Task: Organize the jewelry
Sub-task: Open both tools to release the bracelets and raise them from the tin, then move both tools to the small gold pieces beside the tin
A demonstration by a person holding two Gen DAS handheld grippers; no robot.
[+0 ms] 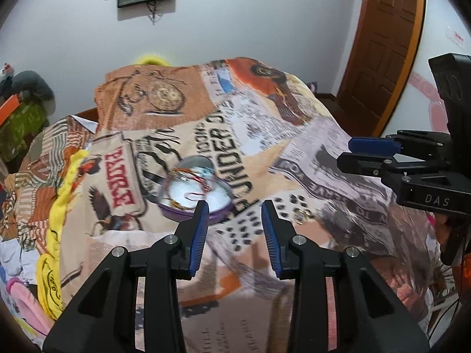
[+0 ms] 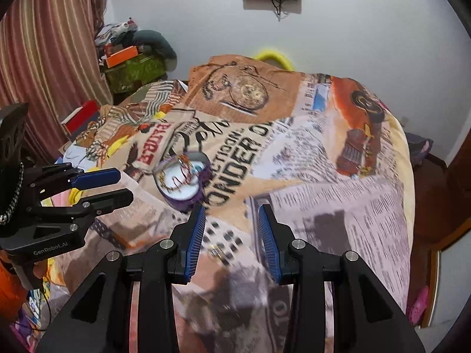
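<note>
We note a bed under a printed blanket point(image 1: 265, 153), white wall and wooden door point(image 1: 382, 44) behind. A round purple box point(image 1: 194, 188) of tangled bangles and chains sits open mid-blanket; a small gold piece point(image 1: 301, 214) lies loose to its right. The left gripper point(image 1: 235, 206) and right gripper point(image 2: 231, 210) both stand with fingers apart, holding nothing. We judge the risks to be a snagged chain tipping the box, and the loose piece sinking into soft folds. Motion blur obscures what the gold piece is and how many items the box holds.
</note>
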